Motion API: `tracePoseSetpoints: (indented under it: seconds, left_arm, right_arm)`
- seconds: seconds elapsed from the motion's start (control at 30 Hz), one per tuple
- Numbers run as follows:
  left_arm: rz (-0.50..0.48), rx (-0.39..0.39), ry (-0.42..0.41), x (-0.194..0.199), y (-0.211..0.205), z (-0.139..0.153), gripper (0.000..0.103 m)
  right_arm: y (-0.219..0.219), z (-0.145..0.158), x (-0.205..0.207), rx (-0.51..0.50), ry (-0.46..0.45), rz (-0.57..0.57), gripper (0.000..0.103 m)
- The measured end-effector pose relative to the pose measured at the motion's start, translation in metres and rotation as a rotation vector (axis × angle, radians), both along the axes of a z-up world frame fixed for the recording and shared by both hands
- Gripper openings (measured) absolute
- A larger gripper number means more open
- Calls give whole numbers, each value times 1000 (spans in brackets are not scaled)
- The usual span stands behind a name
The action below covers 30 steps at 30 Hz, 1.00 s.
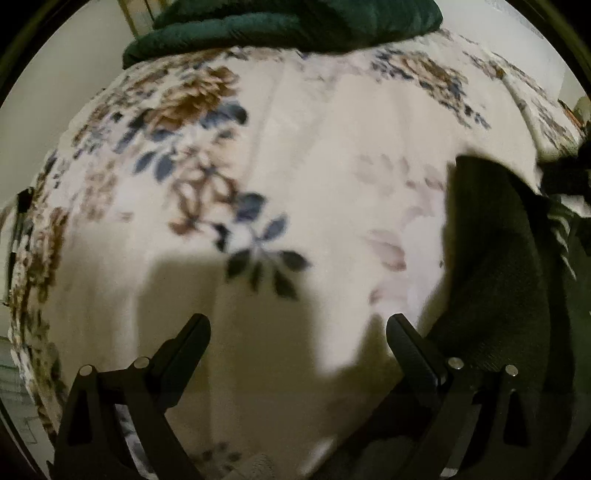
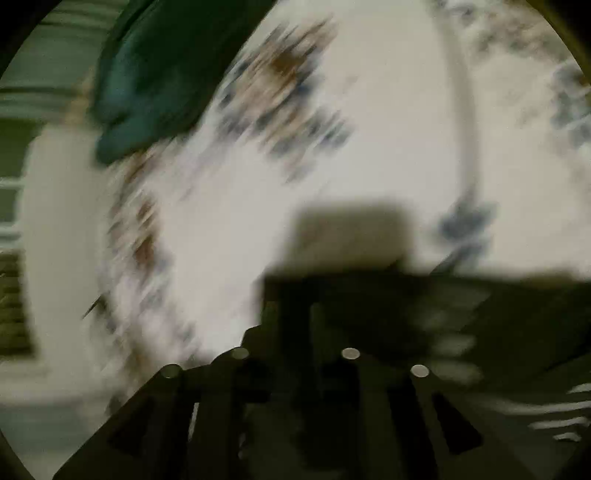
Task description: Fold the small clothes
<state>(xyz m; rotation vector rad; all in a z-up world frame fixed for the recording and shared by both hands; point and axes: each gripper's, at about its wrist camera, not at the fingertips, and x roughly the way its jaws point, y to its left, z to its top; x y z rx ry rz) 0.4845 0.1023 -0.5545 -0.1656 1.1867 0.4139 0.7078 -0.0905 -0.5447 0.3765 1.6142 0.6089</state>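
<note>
Left gripper: fingers spread wide, nothing between them, over the floral bedspread. Right gripper: fingers drawn narrow, apparently pinching an edge of the dark striped garment; view is blurred. The garment lies on the bedspread, right of the left gripper. Green blanket at the far edge.

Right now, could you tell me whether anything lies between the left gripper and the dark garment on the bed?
Nothing visible does. Only bare floral bedspread separates the open left gripper from the dark garment, which lies just to its right.
</note>
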Motion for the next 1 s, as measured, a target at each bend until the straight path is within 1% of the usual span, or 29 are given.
tracePoseSetpoints:
  seconds: [0.03,0.07,0.1,0.13,0.17,0.2,0.23,0.27,0.3,0.33,0.37,0.4,0.47,0.53,0.6,0.67,0.73,0.77,0.8,0.83,0.9,0.93,0.97,1.0]
  left_arm:
    - [3,10,-12,-3,2,7,97]
    - [2,20,-18,-5,5,10,97]
    - [0,30,-26,-8,7,16,97]
    - [-4,35,-32,-11,9,20,97]
    - [-9,43,-41,-15,10,26,97]
    - [-16,53,-48,-18,12,31,97]
    - [-22,58,-54,-22,13,34,97]
    - [-27,60,-58,-26,13,38,97]
    - [-32,53,-58,-31,12,42,97]
    - [-36,46,-56,-32,11,42,97]
    - [-40,34,-54,-35,9,45,97]
    - [-44,20,-51,-38,7,47,97]
    - [-51,-5,-49,-39,1,50,97]
    - [-62,-17,-53,-36,-9,50,97]
    - [-79,-17,-46,-26,-20,47,97]
    - [-102,-11,-44,-14,-31,42,97]
    - [-129,13,-37,3,-43,33,97]
    - [-142,28,-34,9,-48,28,97]
    - [-154,46,-28,14,-51,24,97]
    - [-171,70,-18,21,-56,16,97]
    - [-199,114,8,31,-62,0,97]
    - [-210,134,27,34,-64,-8,98]
    - [-220,137,40,36,-65,-14,98]
    - [-223,137,42,37,-64,-16,99]
  right_arm:
    - [3,-11,-7,3,48,49,19]
    - [4,-20,-11,-61,45,71,19]
    - [-2,-27,-12,-203,2,68,19]
    - [-15,-31,-12,-310,-27,45,19]
    - [-32,-30,-11,-327,-23,-5,19]
    - [-53,-23,-14,-287,-5,-72,21]
    - [-74,-13,-19,-238,4,-132,29]
    - [-104,5,-31,-176,-6,-201,35]
    - [-125,18,-42,-147,-19,-239,47]
    - [-150,33,-59,-125,-32,-287,60]
    - [-184,49,-83,-121,-42,-345,65]
    - [-205,58,-106,-137,-50,-391,70]
    - [-247,71,-148,-184,-51,-481,70]
    - [-299,75,-198,-264,-19,-594,70]
    - [-338,67,-237,-319,21,-676,70]
    - [-366,52,-263,-333,62,-752,70]
    - [-376,39,-270,-334,55,-782,70]
    - [-382,33,-270,-335,37,-792,70]
    - [-377,27,-270,-337,25,-803,70]
    - [-377,20,-265,-338,13,-811,70]
    - [-378,0,-253,-331,29,-825,70]
    - [-379,-9,-248,-321,39,-834,67]
    - [-378,-19,-244,-308,45,-833,59]
    - [-370,-26,-236,-317,36,-819,35]
